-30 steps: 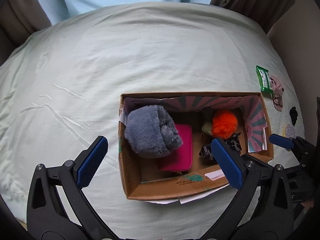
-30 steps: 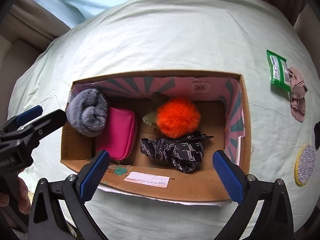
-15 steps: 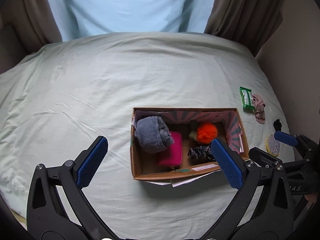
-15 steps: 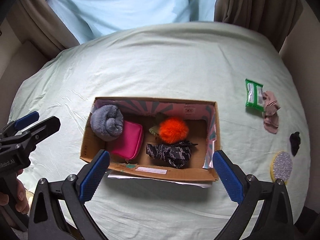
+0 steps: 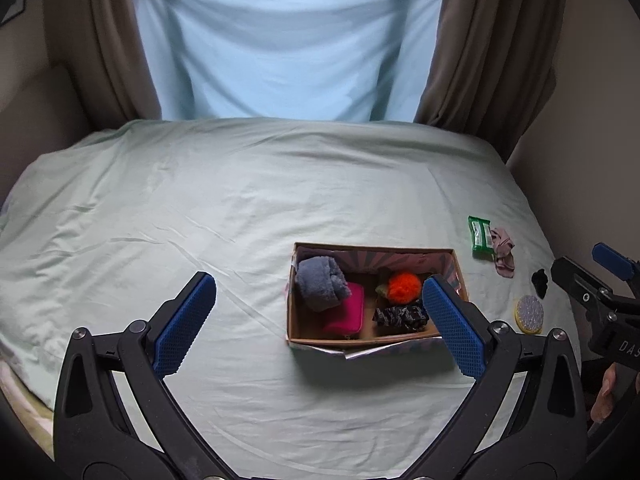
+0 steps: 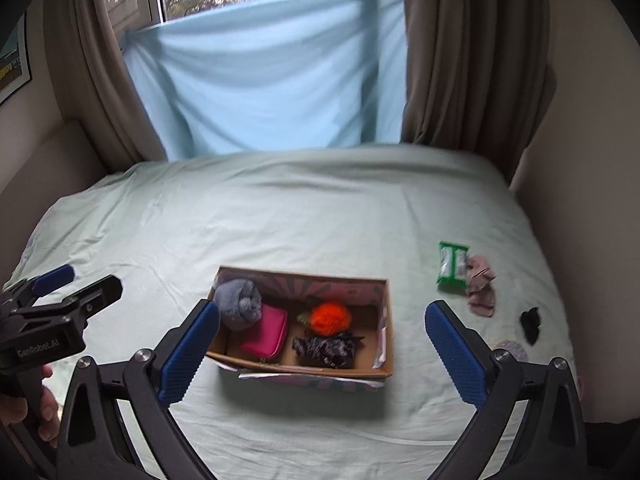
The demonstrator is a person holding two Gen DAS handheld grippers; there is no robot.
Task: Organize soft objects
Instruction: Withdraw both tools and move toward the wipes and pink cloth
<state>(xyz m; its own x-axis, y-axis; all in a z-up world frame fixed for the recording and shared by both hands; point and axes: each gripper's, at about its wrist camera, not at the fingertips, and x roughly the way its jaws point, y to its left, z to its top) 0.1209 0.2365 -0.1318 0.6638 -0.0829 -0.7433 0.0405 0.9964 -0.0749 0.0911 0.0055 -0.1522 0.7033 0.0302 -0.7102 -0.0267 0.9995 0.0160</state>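
Note:
A cardboard box sits on the pale green bed. It holds a grey fluffy roll, a pink pouch, an orange pompom and a black patterned cloth. My left gripper is open and empty, held well back from the box. My right gripper is open and empty, also back from the box.
Right of the box lie a green packet, a pink cloth, a small black item and a glittery round pad. Blue sheet and brown curtains stand behind the bed.
Both grippers have pulled back and up from the box, which now looks much smaller. Both stay open and empty. The things in the box have not moved.

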